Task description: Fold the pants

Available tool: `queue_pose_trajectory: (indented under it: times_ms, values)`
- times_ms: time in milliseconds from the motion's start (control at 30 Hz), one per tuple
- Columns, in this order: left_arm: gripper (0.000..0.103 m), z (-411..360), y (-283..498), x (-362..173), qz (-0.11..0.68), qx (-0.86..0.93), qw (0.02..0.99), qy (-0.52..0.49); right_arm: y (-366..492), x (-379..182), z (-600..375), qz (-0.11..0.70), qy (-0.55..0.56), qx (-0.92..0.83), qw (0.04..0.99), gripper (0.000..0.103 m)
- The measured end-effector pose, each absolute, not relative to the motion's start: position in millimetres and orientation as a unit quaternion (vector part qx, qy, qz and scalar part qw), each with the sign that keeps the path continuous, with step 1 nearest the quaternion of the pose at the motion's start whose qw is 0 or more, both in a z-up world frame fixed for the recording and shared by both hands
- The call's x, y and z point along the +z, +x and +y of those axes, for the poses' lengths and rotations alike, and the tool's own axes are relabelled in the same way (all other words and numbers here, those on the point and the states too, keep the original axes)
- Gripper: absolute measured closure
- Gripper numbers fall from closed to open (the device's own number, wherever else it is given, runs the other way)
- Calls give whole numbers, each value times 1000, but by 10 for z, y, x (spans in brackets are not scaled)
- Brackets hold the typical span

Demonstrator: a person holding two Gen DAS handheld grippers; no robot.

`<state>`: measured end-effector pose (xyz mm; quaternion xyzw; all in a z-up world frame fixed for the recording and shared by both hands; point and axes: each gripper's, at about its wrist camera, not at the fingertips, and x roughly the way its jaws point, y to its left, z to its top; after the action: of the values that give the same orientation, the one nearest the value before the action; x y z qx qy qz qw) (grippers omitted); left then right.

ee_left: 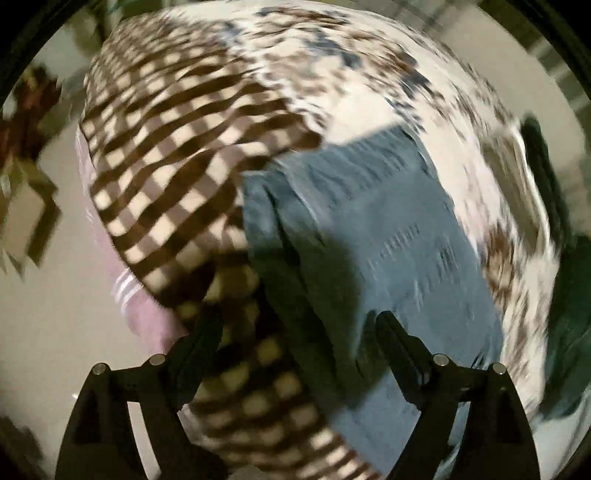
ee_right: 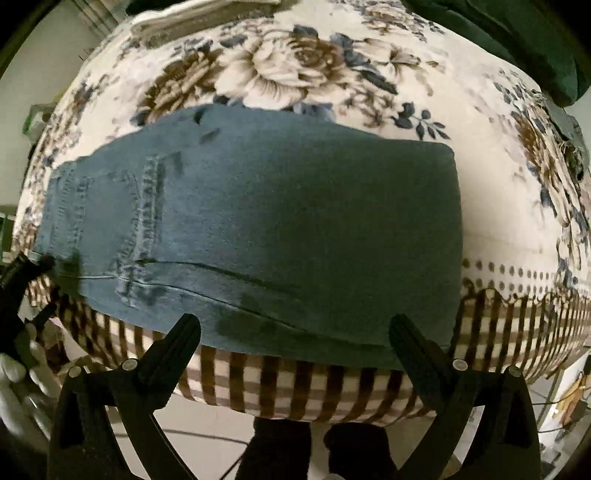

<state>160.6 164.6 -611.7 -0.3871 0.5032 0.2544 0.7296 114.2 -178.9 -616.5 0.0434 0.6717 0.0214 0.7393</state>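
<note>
Blue denim pants (ee_right: 258, 229) lie folded into a wide rectangle on the floral bedspread (ee_right: 303, 66), near the bed's front edge. My right gripper (ee_right: 295, 328) is open and empty, its fingers spread just above the near edge of the pants. The left gripper (ee_right: 33, 266) shows at the far left of the right wrist view, by the waistband end. In the blurred left wrist view the pants (ee_left: 388, 229) lie ahead and my left gripper (ee_left: 299, 321) is open, over the pants' edge and the checked border (ee_left: 177, 147).
The bedspread's brown checked border (ee_right: 295, 387) hangs over the bed's front edge. A dark green cloth (ee_right: 517, 33) lies at the far right of the bed. A gloved hand (ee_right: 18, 376) shows at lower left. Pale floor (ee_left: 55, 314) lies beside the bed.
</note>
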Motion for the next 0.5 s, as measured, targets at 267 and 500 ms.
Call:
queue_pose_trajectory:
  times_ms: [267, 500]
  values:
    - [19, 1998, 1738, -6365, 455, 254, 721, -457, 1241, -6242, -1581, 672, -27, -4, 740, 0]
    - [55, 2103, 1748, -6337, 422, 241, 740, -464, 1225, -6310, -1315, 681, -54, 2, 730, 0]
